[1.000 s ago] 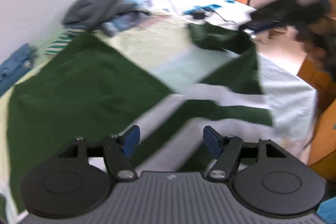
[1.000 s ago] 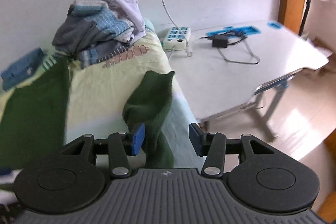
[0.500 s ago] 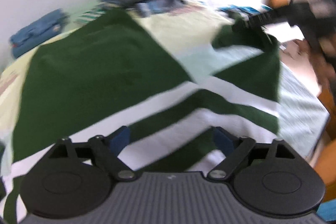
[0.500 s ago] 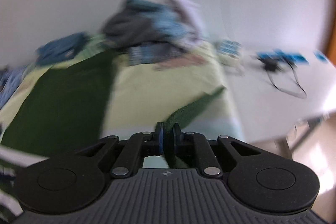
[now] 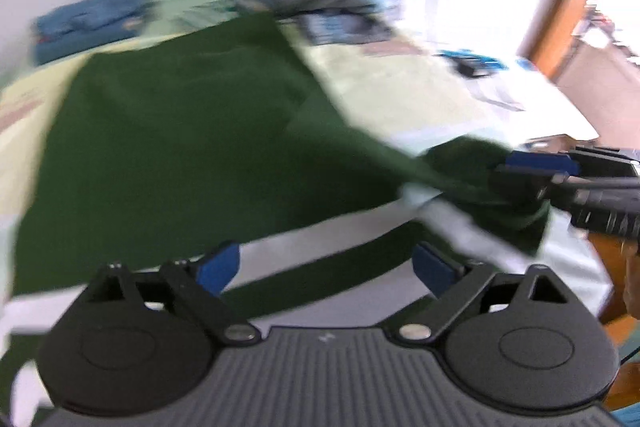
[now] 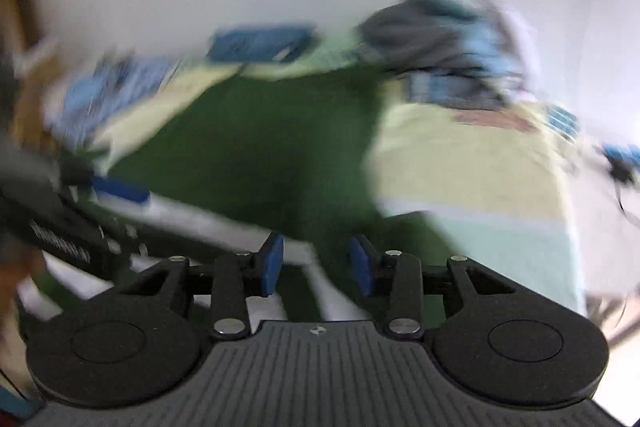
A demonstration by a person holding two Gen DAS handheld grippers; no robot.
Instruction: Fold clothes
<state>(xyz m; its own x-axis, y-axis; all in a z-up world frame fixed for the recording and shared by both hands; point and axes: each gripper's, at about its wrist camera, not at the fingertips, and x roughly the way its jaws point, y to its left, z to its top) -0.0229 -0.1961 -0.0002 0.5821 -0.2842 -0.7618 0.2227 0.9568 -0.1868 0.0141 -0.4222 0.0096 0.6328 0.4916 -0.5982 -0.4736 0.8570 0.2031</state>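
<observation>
Lying spread across the bed, the green garment with white stripes covers most of the pale yellow-green sheet, its striped part nearest both cameras; both views are smeared with motion blur, so fine detail is lost. The left gripper stands with its jaws far apart, having just been opening, above a green band of the garment; nothing is pinched between its blue pads. The right gripper has its jaws partly apart, having just been opening after a squeeze; green and white cloth shows in the gap beneath them, but the pads do not press on it. From the left wrist view the right gripper comes in at the right edge, its blue pad just beside a bunched fold of the garment's corner; whether it touches the cloth I cannot tell. At the far end of the bed sits a pile of clothes, grey and light blue; a blue folded item lies near the wall; a white desk stands just beside the bed.
</observation>
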